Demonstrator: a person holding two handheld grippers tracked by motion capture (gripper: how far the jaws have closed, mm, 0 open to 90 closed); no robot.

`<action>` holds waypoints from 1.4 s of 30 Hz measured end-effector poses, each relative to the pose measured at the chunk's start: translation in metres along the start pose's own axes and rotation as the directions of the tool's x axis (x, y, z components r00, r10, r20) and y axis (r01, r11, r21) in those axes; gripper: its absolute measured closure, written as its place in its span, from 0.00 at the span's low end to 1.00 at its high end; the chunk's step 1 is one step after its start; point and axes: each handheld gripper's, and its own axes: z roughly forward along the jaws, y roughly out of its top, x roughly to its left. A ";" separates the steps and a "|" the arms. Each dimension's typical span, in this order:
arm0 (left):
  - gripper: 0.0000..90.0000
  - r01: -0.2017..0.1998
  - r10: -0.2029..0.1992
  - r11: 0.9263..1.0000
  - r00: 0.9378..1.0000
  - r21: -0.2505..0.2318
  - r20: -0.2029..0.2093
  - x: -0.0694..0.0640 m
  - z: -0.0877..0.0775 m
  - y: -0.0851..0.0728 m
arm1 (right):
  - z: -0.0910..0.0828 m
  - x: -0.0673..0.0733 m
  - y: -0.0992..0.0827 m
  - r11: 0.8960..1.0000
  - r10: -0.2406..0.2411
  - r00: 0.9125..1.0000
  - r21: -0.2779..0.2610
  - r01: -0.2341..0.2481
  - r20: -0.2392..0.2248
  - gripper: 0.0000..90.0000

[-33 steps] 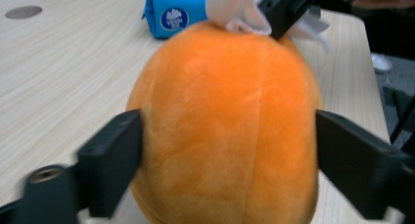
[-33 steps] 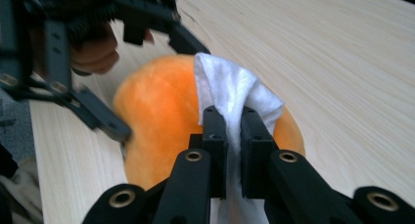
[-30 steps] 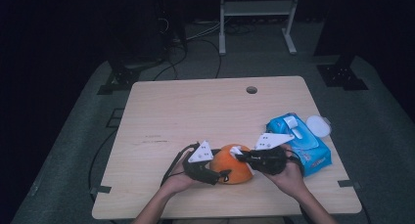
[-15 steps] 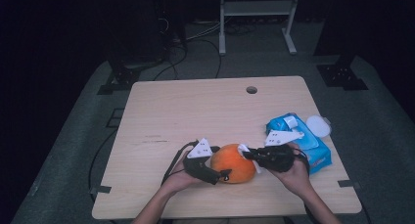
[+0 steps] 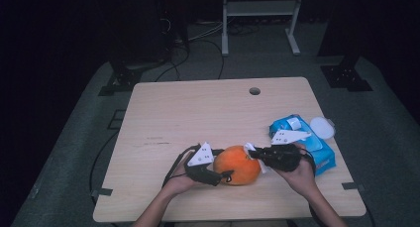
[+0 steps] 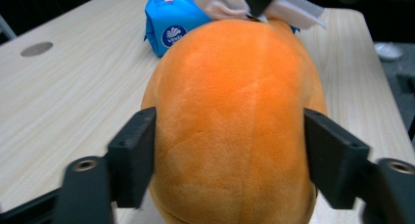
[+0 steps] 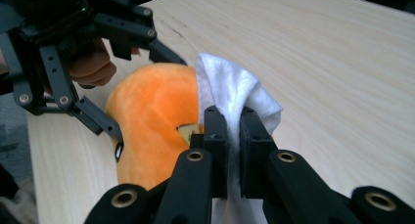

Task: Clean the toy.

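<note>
**Wipe Pressed to Orange Plush**

Low in the centre of the high view, the orange plush toy (image 5: 239, 165) lay on the table (image 5: 198, 113). The left gripper (image 5: 224, 177) straddled it, its jaws having just been closing, pads against both flanks. The right gripper (image 7: 234, 131) pinched a white wipe (image 7: 235, 94) at the toy's top. A blue wipes pack (image 5: 302, 140) sat at right.

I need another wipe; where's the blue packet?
In the high view, the blue wipes packet lies near the table's right edge, just behind the right gripper.
</note>
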 end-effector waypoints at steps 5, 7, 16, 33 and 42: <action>0.13 0.124 -0.125 0.992 0.992 0.034 0.035 0.003 0.002 0.000 | 0.002 0.016 0.002 1.000 -0.029 0.999 0.003 0.030 -0.039 0.93; 0.24 0.089 -0.090 0.996 0.996 0.029 0.024 0.000 0.000 0.000 | 0.006 0.026 0.005 0.998 -0.061 0.996 0.000 0.061 -0.057 0.93; 0.40 -0.194 0.190 0.981 0.977 -0.028 -0.097 -0.008 -0.001 0.005 | 0.001 0.025 0.017 0.997 -0.070 0.997 -0.046 0.068 -0.035 0.93; 0.23 -0.039 0.039 0.999 0.998 -0.003 -0.043 0.007 -0.004 -0.012 | 0.009 0.030 0.010 0.996 -0.087 0.995 0.007 0.087 -0.045 0.93; 0.22 -0.041 0.041 0.999 0.998 -0.003 -0.039 0.007 -0.003 -0.014 | 0.004 -0.007 -0.006 0.999 0.031 0.999 0.010 -0.031 0.011 0.93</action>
